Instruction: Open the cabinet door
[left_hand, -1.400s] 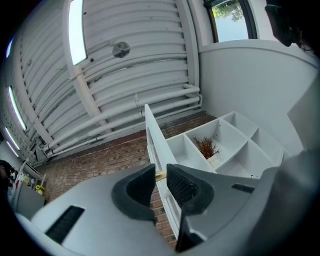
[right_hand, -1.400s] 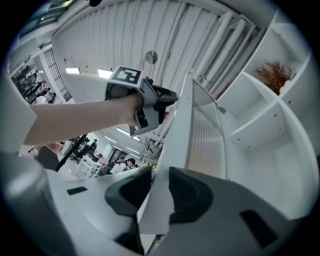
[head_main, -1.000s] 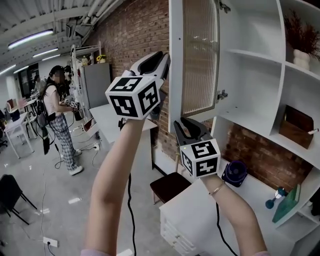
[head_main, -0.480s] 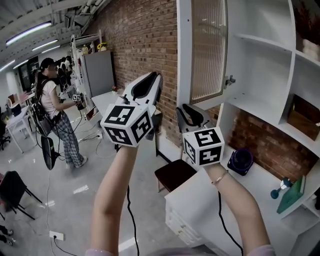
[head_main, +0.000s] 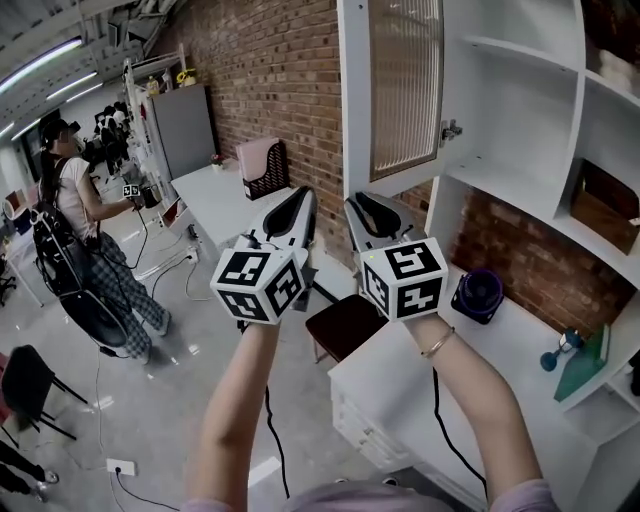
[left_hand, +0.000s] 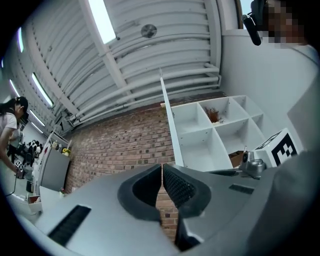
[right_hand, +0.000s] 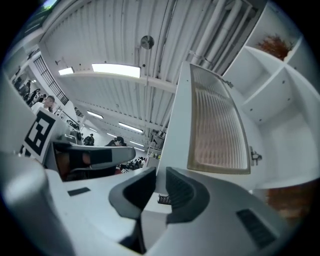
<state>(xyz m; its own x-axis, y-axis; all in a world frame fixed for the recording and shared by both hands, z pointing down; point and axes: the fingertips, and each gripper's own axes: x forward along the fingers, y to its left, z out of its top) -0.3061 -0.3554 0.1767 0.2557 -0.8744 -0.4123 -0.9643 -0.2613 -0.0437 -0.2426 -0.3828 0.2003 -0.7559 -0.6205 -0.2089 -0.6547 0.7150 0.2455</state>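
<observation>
The cabinet door (head_main: 352, 100), white-framed with a ribbed glass pane, stands swung out from the white shelf unit (head_main: 520, 120). It also shows edge-on in the left gripper view (left_hand: 170, 125) and broadside in the right gripper view (right_hand: 215, 125). My left gripper (head_main: 303, 200) hangs below the door, apart from it. Its jaws are closing, tips almost meeting, with nothing between them (left_hand: 162, 172). My right gripper (head_main: 360, 207) is right beside it under the door's lower edge. Its jaws are closing too, with a gap still showing and nothing held (right_hand: 159, 180).
A white desk with drawers (head_main: 400, 400) stands under the shelves, with a purple round object (head_main: 478, 295) and a teal item (head_main: 585, 365) on it. A dark stool (head_main: 345, 325) stands by the desk. A person (head_main: 75, 220) stands far left by a long white table (head_main: 225, 195).
My left gripper has dropped from the door's edge down beside the right gripper, and its jaws have drawn together. The right gripper has barely moved. The door stays swung out.
</observation>
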